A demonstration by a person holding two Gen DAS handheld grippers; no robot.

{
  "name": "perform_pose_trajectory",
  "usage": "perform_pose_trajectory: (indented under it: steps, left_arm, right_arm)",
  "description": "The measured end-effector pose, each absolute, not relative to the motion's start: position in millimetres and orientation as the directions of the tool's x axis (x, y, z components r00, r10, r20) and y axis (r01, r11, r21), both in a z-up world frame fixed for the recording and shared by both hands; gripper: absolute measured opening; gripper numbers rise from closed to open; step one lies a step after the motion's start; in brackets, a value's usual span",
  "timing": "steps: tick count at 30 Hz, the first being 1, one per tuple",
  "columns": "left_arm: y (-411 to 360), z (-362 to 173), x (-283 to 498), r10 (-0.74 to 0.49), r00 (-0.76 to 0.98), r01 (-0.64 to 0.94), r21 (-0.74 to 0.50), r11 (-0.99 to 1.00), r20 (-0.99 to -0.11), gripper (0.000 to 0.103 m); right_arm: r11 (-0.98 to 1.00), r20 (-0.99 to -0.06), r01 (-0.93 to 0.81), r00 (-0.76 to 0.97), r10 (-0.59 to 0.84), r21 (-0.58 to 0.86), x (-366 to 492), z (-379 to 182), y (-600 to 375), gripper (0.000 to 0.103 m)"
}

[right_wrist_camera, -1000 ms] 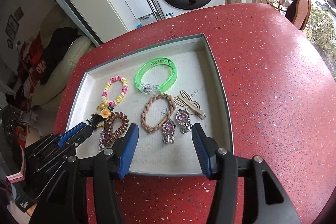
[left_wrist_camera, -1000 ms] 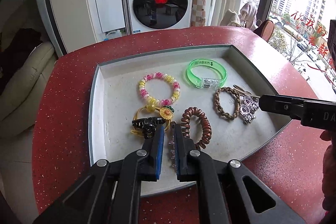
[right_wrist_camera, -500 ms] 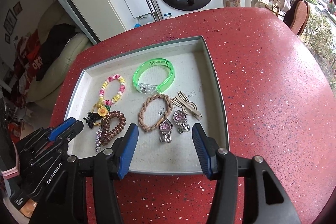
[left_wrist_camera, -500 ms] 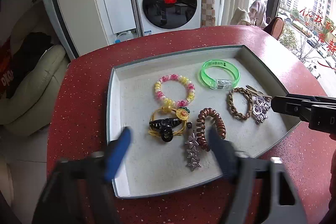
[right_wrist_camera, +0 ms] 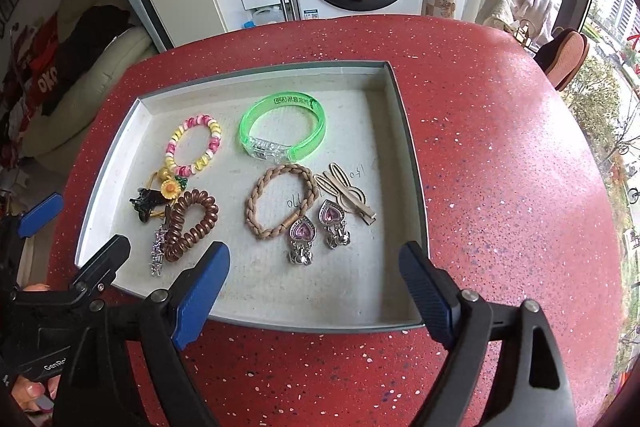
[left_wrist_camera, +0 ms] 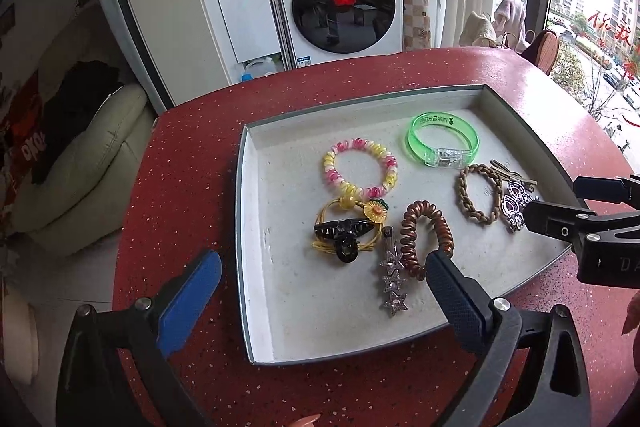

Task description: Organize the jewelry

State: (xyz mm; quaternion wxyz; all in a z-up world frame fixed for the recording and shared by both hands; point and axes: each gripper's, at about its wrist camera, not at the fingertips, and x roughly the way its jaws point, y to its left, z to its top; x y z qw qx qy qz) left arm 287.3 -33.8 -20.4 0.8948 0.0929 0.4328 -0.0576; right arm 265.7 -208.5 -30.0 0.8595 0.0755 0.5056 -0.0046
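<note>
Both grippers, left gripper (left_wrist_camera: 320,291) and right gripper (right_wrist_camera: 314,279), hang released and empty near the tray (right_wrist_camera: 404,131)'s front rim, best lowered squarely over one piece.

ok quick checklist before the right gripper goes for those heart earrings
1. Right gripper open: ok, jaws spread wide and empty.
2. Heart earrings in view and uncovered: ok, both lie flat in the tray.
3. Earrings clear of neighbours: not ok, one touches the braided bracelet clasp and the other lies against the bunny hair clip.
4. Left gripper out of the way: ok, open near the star hair clip.
5. Earring backs attached: cannot tell.
</note>
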Motion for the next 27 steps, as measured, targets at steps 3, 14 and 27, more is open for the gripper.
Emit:
perform_pose_trajectory:
  steps: [3,14,27]
  left_arm:
    - [-30,-18,281,-0.021,0.64,0.171,0.116,0.978,-0.768,0.103]
    - [-19,-10,256,-0.014,0.697,0.106,0.083,0.991,-0.717,0.103]
    - [-6,-2,216,-0.042,0.748,0.078,0.024,0.997,-0.662,0.103]
  right_arm:
    - [0.985,-0.85,0.091,0.521,0.076,0.144,260,-27,-211,0.09]
    - [0.99,-0.748,0.113,0.664,-0.008,0.09,237,-13,-203,0.103]
    - [0.993,-0.685,0.081,0.729,-0.004,0.08,202,-8,-186,0.103]
